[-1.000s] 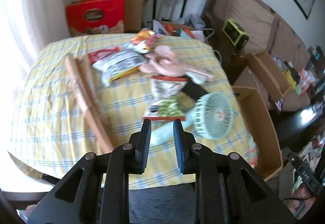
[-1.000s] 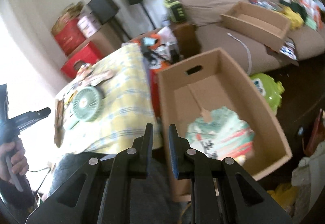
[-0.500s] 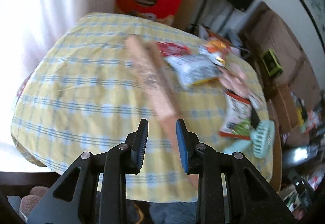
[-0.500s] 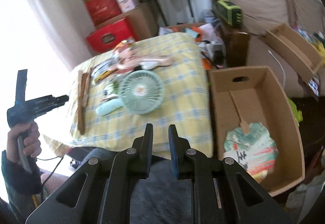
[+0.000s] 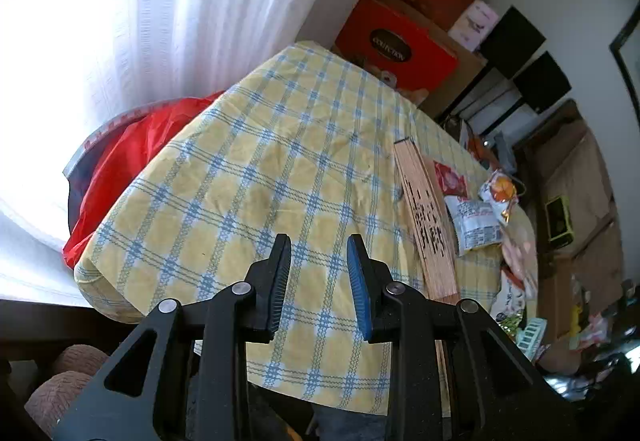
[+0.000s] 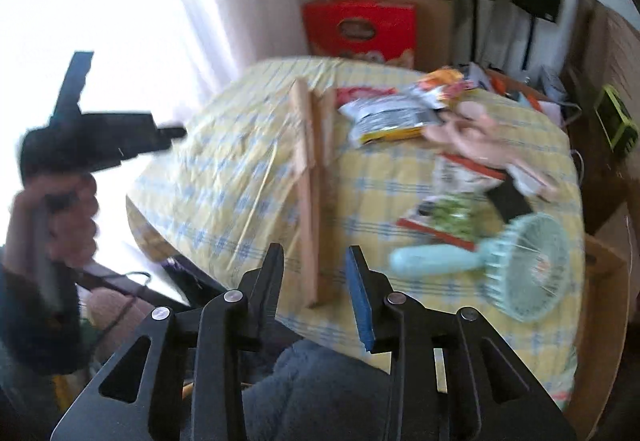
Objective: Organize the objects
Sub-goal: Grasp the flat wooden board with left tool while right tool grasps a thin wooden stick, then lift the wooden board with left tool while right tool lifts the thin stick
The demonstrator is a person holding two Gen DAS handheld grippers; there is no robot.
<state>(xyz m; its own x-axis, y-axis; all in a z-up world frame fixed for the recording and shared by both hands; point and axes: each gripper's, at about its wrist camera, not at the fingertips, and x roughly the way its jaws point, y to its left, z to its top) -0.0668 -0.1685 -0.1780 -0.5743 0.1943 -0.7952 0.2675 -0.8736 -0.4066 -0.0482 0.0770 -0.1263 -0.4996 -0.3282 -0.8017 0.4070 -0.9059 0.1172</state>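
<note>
A table with a yellow and blue checked cloth point(image 5: 260, 177) carries a long wooden board point(image 5: 428, 217), several snack packets point(image 5: 476, 227) and a mint green hand fan point(image 6: 516, 269). The board point(image 6: 314, 193), the packets point(image 6: 392, 117) and a pink soft toy point(image 6: 476, 133) show in the blurred right wrist view. My left gripper point(image 5: 319, 279) is open and empty above the bare near left part of the cloth. My right gripper point(image 6: 314, 291) is open and empty, just in front of the board's near end. The left gripper also shows in a hand at the left of the right wrist view point(image 6: 96, 145).
White curtains point(image 5: 140, 21) hang at the left, with a red cloth point(image 5: 132, 153) below the table edge. Red boxes point(image 5: 396, 49) and black speakers point(image 5: 528, 53) stand at the back. A brown sofa point(image 5: 580, 193) is at the right. A cardboard box edge point(image 6: 604, 281) is by the table's right side.
Both grippers have swung left. The left view went from the cluttered table middle to its bare left part. The right view left the cardboard box and now faces the board and fan. Both jaws stand wider apart.
</note>
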